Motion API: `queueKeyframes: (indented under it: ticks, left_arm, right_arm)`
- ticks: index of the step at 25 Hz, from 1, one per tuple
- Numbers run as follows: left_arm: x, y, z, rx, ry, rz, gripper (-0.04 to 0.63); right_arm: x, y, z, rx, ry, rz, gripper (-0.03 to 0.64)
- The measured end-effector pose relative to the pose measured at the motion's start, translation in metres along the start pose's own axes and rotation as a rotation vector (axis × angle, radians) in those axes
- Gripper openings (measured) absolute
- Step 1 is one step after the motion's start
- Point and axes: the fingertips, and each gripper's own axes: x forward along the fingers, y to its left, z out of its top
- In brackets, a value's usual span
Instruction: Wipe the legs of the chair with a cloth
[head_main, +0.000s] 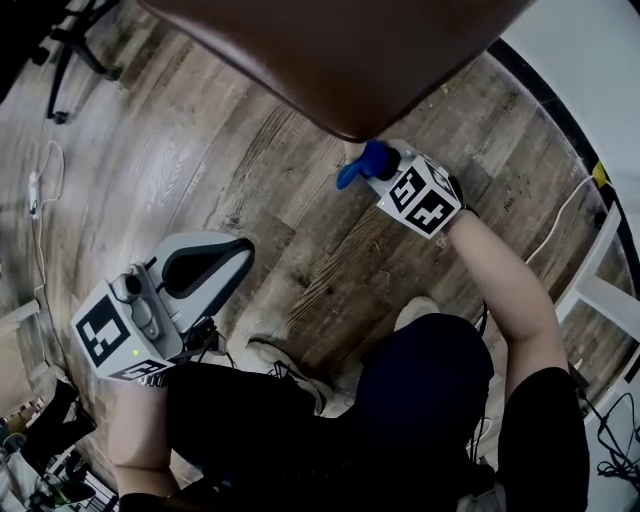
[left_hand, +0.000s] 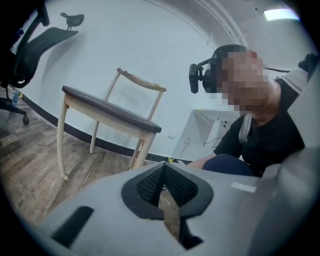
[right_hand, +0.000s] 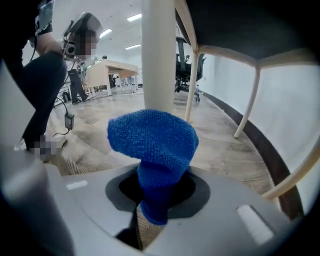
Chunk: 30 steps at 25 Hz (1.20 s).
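Your right gripper (right_hand: 155, 200) grips the blue cloth (right_hand: 152, 140) tight, its bunched end up against the pale chair leg (right_hand: 159, 55). Your left gripper (left_hand: 165, 192) is closed and empty. In the head view, the seat (head_main: 340, 50) hides that leg.

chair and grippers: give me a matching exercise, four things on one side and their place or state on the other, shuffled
1. cloth
2. left gripper
3. chair leg
4. chair seat

A. pale, upright, right behind the cloth
B. brown
C. empty, jaws together
D. blue, clamped in the right gripper

Pairs: 1-D, 2-C, 3-A, 4-B
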Motion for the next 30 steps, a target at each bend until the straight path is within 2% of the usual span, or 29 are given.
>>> queueKeyframes:
  ticks: [5, 9, 13, 16, 18, 21, 23, 26, 30]
  left_arm:
    - [0.005, -0.003, 0.003, 0.011, -0.009, -0.022, 0.0]
    - [0.006, -0.006, 0.003, 0.02, -0.003, -0.028, 0.0]
    - [0.006, -0.007, 0.006, 0.021, -0.014, -0.019, 0.0]
    - [0.005, -0.008, 0.009, 0.028, -0.018, -0.021, 0.0]
    - [0.006, -0.009, 0.009, 0.032, -0.017, -0.023, 0.0]
    - [0.007, -0.01, 0.009, 0.034, -0.015, -0.021, 0.0]
    - [0.01, -0.012, 0.009, 0.036, -0.012, -0.022, 0.0]
    - [0.012, -0.014, 0.009, 0.039, -0.008, -0.023, 0.0]
    - [0.015, -0.014, 0.008, 0.041, 0.006, -0.019, 0.0]
  right_arm:
    - [-0.054, 0.001, 0.051, -0.027, -0.108, -0.041, 0.099]
    - [-0.105, 0.0, 0.097, -0.023, -0.264, -0.063, 0.097]
    - [-0.154, -0.003, 0.139, -0.076, -0.422, -0.093, 0.095]
    - [-0.181, -0.01, 0.157, 0.036, -0.534, -0.1, 0.094]
    - [-0.192, -0.014, 0.161, 0.087, -0.544, -0.089, 0.094]
    - [-0.201, -0.023, 0.165, 0.056, -0.531, -0.105, 0.092]
    - [-0.207, -0.032, 0.166, 0.023, -0.522, -0.153, 0.092]
    - [-0.22, -0.058, 0.159, 0.031, -0.499, -0.226, 0.092]
    - [-0.234, -0.113, 0.142, 0.107, -0.469, -0.312, 0.091]
